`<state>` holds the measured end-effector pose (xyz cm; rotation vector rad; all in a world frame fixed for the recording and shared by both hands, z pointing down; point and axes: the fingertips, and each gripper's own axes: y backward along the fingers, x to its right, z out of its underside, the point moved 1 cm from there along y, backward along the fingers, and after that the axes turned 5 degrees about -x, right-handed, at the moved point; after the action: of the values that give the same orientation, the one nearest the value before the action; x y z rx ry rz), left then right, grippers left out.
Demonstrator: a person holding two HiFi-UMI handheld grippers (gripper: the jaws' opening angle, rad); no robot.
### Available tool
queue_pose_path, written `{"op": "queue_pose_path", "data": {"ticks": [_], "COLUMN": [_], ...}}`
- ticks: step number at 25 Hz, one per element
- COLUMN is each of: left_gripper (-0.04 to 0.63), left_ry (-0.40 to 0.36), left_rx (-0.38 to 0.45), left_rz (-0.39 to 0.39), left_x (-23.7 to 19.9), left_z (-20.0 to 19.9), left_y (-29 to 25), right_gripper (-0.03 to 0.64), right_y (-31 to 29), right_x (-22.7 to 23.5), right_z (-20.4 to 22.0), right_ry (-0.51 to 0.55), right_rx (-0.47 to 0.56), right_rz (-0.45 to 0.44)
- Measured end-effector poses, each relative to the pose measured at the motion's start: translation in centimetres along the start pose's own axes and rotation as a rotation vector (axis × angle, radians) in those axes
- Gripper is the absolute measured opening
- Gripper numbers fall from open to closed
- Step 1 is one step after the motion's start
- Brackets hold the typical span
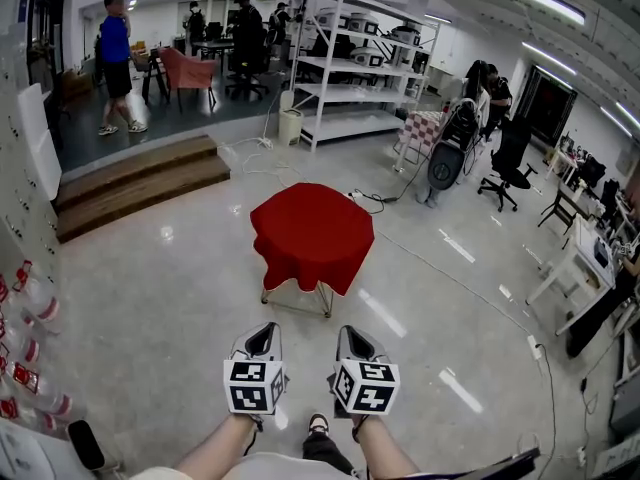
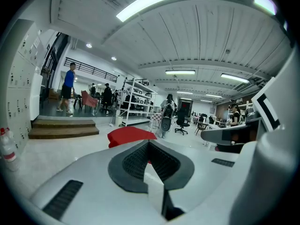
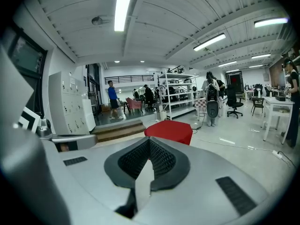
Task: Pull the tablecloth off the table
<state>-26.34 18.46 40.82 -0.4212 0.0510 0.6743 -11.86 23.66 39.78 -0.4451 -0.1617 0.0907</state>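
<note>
A red tablecloth (image 1: 311,232) drapes over a small table whose metal legs (image 1: 327,303) show beneath it, in the middle of a glossy floor. It also shows as a red patch beyond the jaws in the left gripper view, tablecloth (image 2: 130,135), and in the right gripper view, tablecloth (image 3: 169,131). My left gripper (image 1: 263,339) and right gripper (image 1: 355,342) are held side by side low in the head view, well short of the table. Both are shut with nothing between the jaws.
Wooden steps (image 1: 135,180) lie at the back left. White shelving (image 1: 355,63) stands behind the table, and a cable (image 1: 440,273) runs across the floor to the right. Desks and office chairs (image 1: 512,163) fill the right side. A person in blue (image 1: 116,63) stands far back.
</note>
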Motion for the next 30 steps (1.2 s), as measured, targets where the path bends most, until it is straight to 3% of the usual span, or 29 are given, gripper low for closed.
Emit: {"op": "queue_pose_path", "data": {"ticks": [30], "left_gripper": [0.017], "left_ry": [0.021], "left_rx": [-0.039], "left_rz": [-0.115], "left_x": [2.0], "left_z": [-4.2], "left_y": [-16.1], "right_gripper": [0.025], "right_y": [-13.4], "right_x": [11.9], "right_z": [-6.2], "right_ry": [0.014], "right_rx": [-0.051], "right_rz": [-0.086]}}
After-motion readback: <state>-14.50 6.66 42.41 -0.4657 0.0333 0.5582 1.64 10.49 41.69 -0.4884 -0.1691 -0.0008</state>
